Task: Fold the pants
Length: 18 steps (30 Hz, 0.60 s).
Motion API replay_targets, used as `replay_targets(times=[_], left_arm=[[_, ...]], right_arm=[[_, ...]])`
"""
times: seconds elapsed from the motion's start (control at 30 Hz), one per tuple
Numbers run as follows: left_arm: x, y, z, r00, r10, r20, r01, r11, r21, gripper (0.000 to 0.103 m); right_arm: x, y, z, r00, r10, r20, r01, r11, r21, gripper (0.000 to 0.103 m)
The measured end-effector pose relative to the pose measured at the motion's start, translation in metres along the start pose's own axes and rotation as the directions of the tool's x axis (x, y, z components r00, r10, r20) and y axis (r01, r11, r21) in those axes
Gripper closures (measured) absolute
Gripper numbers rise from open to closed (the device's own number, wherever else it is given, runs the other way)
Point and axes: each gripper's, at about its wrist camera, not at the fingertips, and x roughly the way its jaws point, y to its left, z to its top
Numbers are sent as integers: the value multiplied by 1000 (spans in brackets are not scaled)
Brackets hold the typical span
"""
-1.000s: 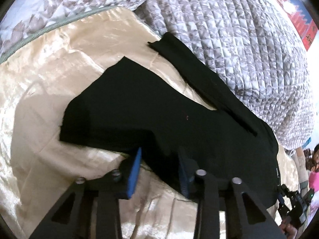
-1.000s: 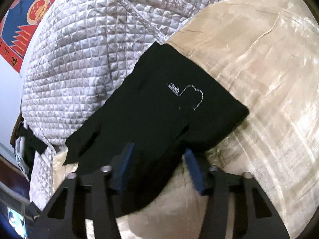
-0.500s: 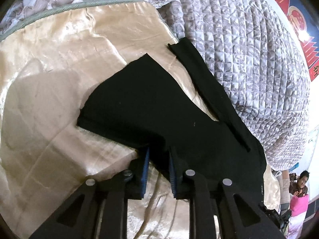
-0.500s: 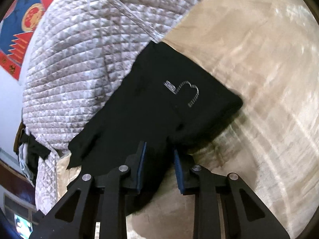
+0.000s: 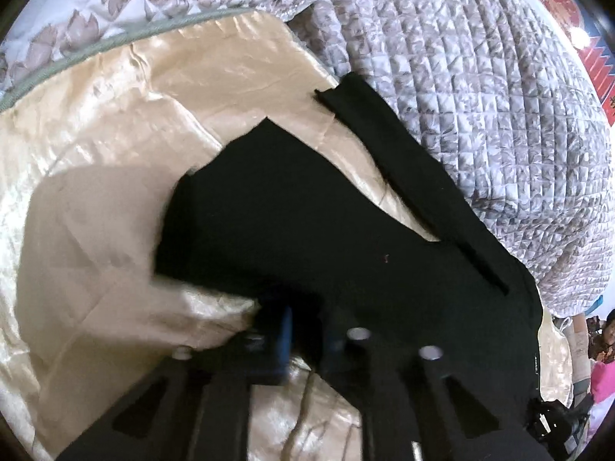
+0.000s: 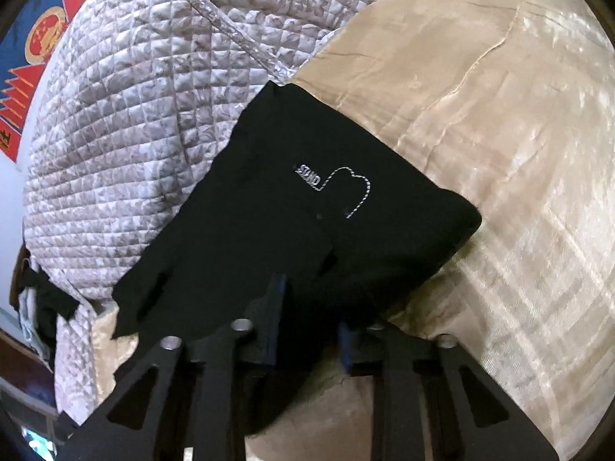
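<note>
The black pants (image 5: 307,230) lie flat on the gold satin cover (image 5: 115,153) of the bed, running away from me toward the quilted blanket (image 5: 480,96). My left gripper (image 5: 303,330) has its jaws pinched onto the near edge by the leg end. My right gripper (image 6: 307,319) has its jaws closing on the near edge at the waist part, cloth already between them. The long axis runs side to side between my two hands, so I judge the fold goes forward.

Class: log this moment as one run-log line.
phase: grasp | left tool: shut on black pants | right tool: closing on pants edge | surface: beige sheet
</note>
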Motion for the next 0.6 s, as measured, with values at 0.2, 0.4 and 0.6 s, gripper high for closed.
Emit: replay_targets(times=[0.2, 0.4, 0.6], left_arm=[[-26, -8, 3, 999, -17, 30, 16, 1000, 8, 97], [-56, -8, 2, 998, -33, 44, 31, 999, 44, 97], [-92, 17, -22, 998, -35, 43, 32, 998, 60, 97]], right_arm=[[-13, 2, 3, 999, 46, 6, -46, 999, -8, 97], [-37, 9, 2, 994, 110, 10, -110, 994, 1, 98], [-76, -2, -17, 992, 126, -19, -126, 992, 9, 98]])
